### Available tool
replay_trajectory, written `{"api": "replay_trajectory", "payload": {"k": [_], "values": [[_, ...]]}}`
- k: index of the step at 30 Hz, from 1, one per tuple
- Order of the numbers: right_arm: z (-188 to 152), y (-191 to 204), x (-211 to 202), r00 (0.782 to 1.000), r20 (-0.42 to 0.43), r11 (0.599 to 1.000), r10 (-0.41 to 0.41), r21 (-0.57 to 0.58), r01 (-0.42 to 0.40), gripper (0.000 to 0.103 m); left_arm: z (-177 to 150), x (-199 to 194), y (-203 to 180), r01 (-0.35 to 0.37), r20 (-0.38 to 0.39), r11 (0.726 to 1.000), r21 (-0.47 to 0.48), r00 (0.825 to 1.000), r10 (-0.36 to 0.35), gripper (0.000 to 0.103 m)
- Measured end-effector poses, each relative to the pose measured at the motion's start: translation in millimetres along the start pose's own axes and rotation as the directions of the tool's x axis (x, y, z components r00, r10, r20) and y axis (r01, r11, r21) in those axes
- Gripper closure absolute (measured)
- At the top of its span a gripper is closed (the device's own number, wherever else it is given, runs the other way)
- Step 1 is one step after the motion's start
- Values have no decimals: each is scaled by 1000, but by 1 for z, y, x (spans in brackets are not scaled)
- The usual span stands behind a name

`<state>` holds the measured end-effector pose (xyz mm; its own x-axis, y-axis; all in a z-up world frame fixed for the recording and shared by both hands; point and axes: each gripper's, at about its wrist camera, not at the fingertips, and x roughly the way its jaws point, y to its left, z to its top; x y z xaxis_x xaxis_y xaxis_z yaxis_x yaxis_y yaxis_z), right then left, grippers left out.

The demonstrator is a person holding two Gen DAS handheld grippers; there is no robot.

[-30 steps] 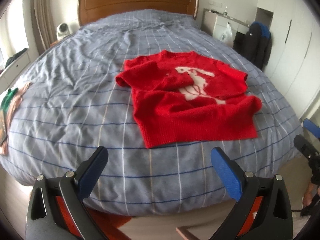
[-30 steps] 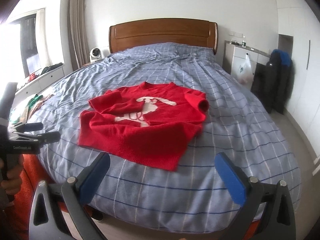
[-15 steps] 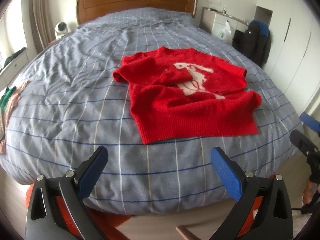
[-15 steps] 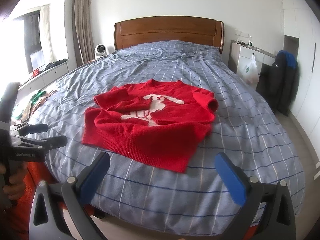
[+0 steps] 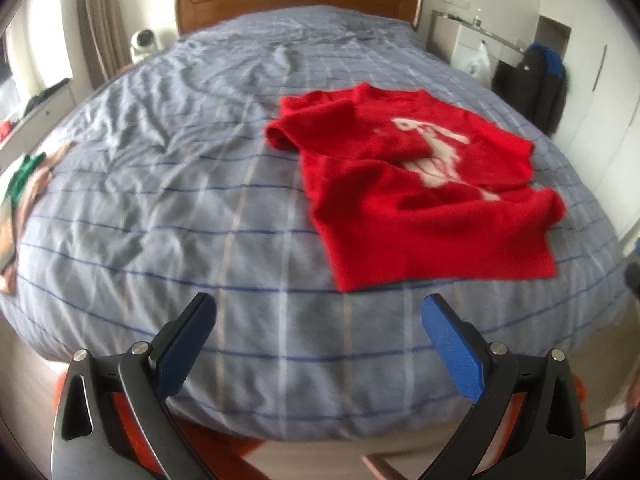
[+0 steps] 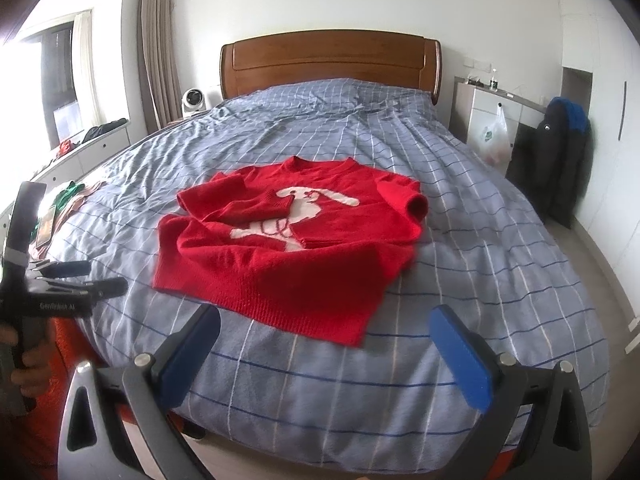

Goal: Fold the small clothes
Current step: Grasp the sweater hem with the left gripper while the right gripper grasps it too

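Observation:
A small red sweater (image 5: 420, 196) with a white rabbit design lies on the blue checked bed cover (image 5: 180, 200), both sleeves folded in over its chest. It also shows in the right wrist view (image 6: 288, 248). My left gripper (image 5: 318, 308) is open and empty, hovering over the bed's near edge, left of the sweater's hem. My right gripper (image 6: 326, 320) is open and empty, just short of the sweater's near hem. The left gripper (image 6: 96, 280) also shows at the left edge of the right wrist view, held in a hand.
A wooden headboard (image 6: 328, 60) stands at the far end. Other clothes (image 5: 24, 176) lie at the bed's left edge. A white cabinet with a plastic bag (image 6: 494, 136) and a dark jacket (image 6: 560, 160) stand on the right. A small fan (image 6: 194, 100) sits left of the headboard.
Both grippers have moved forward toward the bed and the sweater. The left wrist view has swung left, so the sweater sits further right in it. Both stay open.

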<state>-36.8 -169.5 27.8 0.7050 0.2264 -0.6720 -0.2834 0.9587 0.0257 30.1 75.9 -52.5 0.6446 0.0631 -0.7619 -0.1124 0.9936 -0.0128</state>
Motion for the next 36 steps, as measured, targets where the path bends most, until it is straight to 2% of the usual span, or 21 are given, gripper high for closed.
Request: {"api": "replay_trajectory", "payload": {"k": [3,6,11,13,16,18,19,20,21,22,23,24,25,27,30,32,36], "values": [[0,-13,7,1000,-16,999,-15,29,15,0,5,14,11,-2,-33,1000,-24,999,1,1],[1,-31,6,999,-13,996,-38,82,39,0,8,15,16,0,-34,999,-35,999,-2,1],[2,-39,5,999,-15,995,-49,85,50,0,9,15,3,26,-29,1000,8,999,-26,1],[-1,-39,17,999,-43,996,9,87,-5,0,11,29,-1,55,-52,998,37,997,-53,1],[-12,-50,61,985,-123,986,123,128,-107,0,15,59,6,45,-114,999,29,993,-42,1],[-18,-60,88,972,-160,972,173,184,-143,0,20,76,12,117,-128,993,10,985,-115,1],[-21,-67,102,963,-169,960,211,219,-172,0,22,79,11,139,-124,990,13,983,-137,3],[-25,-71,116,953,-177,948,247,250,-199,1,24,83,8,164,-110,986,27,981,-160,13],[-28,-74,129,939,-186,932,290,276,-234,9,25,85,5,175,-107,984,40,980,-170,27],[-31,-77,141,915,-176,905,363,301,-301,33,25,87,0,186,-118,981,57,977,-178,64],[-32,-76,146,905,-178,897,386,302,-324,47,25,87,-3,201,-136,978,64,972,-191,102],[-33,-76,147,904,-192,901,381,297,-317,79,24,84,-4,226,-162,972,61,963,-214,100],[-32,-80,145,890,-212,888,405,321,-328,98,23,75,-4,232,-163,971,61,962,-219,101],[-30,-88,128,871,-208,862,446,363,-355,99,17,53,1,281,-172,958,55,948,-268,101],[-30,-94,84,856,-225,858,466,351,-375,99,2,18,5,327,-192,942,72,932,-309,101],[-37,-95,61,843,-254,857,473,355,-374,99,-8,12,1,321,-219,943,91,930,-295,101],[-58,-87,58,833,-359,892,420,331,-307,99,-36,19,-14,215,-288,967,139,943,-168,102]]}}
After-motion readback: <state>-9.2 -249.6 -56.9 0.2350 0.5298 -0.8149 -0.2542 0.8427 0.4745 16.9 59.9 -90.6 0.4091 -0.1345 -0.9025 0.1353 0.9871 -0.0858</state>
